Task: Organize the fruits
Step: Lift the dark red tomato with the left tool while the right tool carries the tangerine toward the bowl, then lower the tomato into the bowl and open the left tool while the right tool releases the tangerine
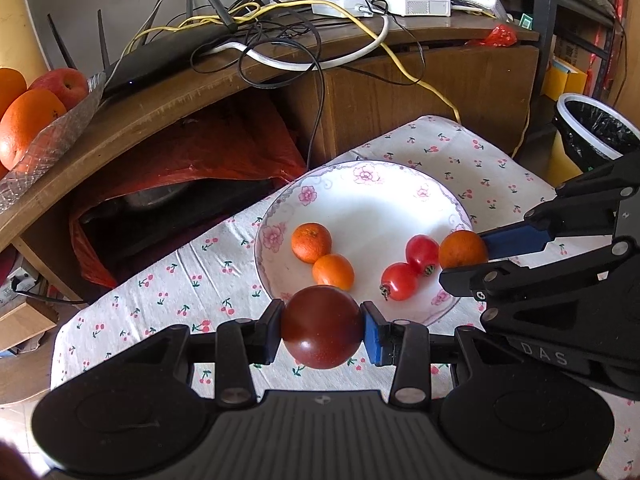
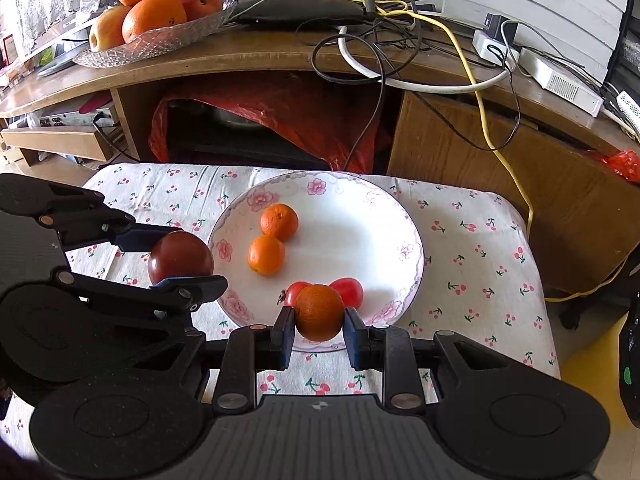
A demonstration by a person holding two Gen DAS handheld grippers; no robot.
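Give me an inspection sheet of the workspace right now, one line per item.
Surface: cherry-print cloth covering the table.
Job's things: floral plate holds two mandarins and two red tomatoes.
Clutter: nothing seen on the cloth.
Grippers: left claw shut on a dark tomato; right claw shut on a third mandarin.
Cables: tangled black, white and yellow leads on the wooden desk behind.
Surroundings: glass dish of oranges and apples, router, red bag, lined bin.

White plate (image 2: 404, 216) with pink flowers; white cloth (image 2: 472, 248) printed with cherries.
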